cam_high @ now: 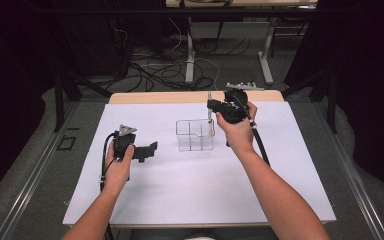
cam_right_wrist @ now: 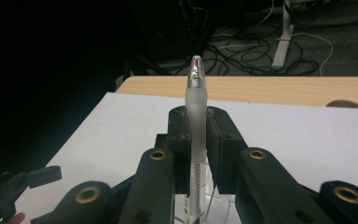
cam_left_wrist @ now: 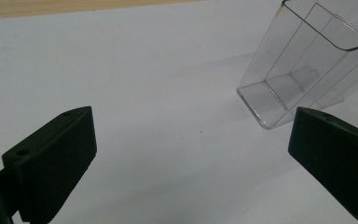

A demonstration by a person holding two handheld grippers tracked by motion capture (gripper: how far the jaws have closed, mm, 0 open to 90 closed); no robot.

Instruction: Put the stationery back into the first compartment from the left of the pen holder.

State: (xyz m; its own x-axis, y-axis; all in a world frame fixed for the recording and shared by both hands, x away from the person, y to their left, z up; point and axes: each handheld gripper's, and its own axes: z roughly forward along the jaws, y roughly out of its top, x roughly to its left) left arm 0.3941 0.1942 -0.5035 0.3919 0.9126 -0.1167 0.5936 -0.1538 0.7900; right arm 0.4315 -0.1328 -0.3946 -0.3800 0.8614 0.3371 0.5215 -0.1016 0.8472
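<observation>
I hold the pen (cam_right_wrist: 196,135) clamped between the jaws of my right gripper (cam_high: 211,106), long axis upright, tip pointing up, above the far right corner of the clear container (cam_high: 195,135). My left gripper (cam_high: 149,150) rests left of the container, jaws wide apart, holding nothing.

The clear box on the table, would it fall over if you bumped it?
Probably, yes. The clear box looks like thin, see-through plastic and seems empty, so it is likely light and could slide or tip on the smooth white sheet. Its flat bottom helps it stand, but it is rather tall, so a high bump might topple it.
</observation>
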